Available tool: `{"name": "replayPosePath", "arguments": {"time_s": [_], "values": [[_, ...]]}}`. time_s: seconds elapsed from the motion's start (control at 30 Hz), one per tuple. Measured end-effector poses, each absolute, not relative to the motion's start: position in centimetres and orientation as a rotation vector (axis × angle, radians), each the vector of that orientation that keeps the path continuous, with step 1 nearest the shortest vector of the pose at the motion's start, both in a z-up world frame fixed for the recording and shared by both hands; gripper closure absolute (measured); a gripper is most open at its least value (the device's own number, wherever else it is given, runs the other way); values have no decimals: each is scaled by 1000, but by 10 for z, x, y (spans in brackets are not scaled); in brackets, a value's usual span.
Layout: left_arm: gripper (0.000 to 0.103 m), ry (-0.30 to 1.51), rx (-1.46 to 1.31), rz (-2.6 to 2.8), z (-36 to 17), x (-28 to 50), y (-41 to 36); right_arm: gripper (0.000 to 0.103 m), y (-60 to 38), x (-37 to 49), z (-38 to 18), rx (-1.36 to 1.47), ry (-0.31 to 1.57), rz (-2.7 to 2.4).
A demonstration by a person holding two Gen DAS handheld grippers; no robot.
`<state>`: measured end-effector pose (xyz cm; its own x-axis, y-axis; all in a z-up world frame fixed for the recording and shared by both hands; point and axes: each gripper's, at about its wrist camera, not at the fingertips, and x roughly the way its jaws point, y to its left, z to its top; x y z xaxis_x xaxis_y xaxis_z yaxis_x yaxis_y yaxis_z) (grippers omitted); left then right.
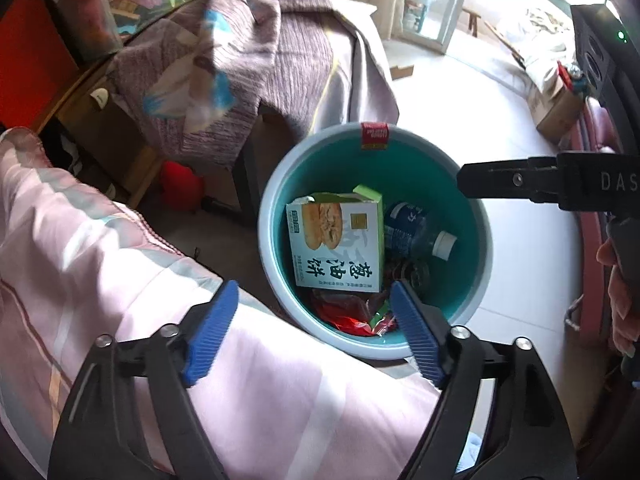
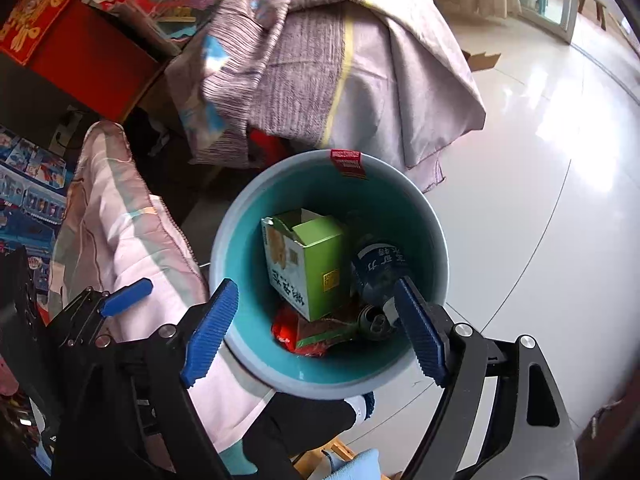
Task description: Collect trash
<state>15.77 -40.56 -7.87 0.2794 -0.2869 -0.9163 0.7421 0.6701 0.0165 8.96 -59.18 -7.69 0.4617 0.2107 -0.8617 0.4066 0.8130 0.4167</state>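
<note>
1. Teal-lined bin (image 1: 276, 216) stands on the floor beside the pink quilt (image 1: 120, 280), holding a box (image 1: 336, 240), a bottle (image 1: 416, 232) and red wrappers (image 1: 344, 316).
2. Left gripper (image 1: 314, 332) has its jaws wide apart and empty; the box lies toward 12 o'clock, its long axis running 12 to 6.
3. Right gripper (image 2: 316, 332) hangs over the bin, jaws apart, nothing between them.
4. Neither is clearly nearer; no loose trash shows.

Teal bin (image 1: 280, 184) on the floor holds a tilted snack box (image 1: 336, 240), blue bottle (image 1: 412, 232), red wrappers (image 1: 348, 312)
</note>
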Motion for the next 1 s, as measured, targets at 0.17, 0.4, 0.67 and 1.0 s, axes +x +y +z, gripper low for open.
{"name": "replayPosePath", "arguments": {"time_s": [0.17,0.4,0.67,1.0], "values": [[10,1026,470,-719,-54,141,-391,24,-580,75,-56,621,1079,-127],[4,982,457,-688,-29,119,-367,17,-558,51,-30,614,1029,-91],[4,1002,338,-616,-6,104,-322,7,-523,20,4,460,955,-57],[4,1024,221,-519,-3,83,-269,7,-477,-20,22,298,932,-112]]}}
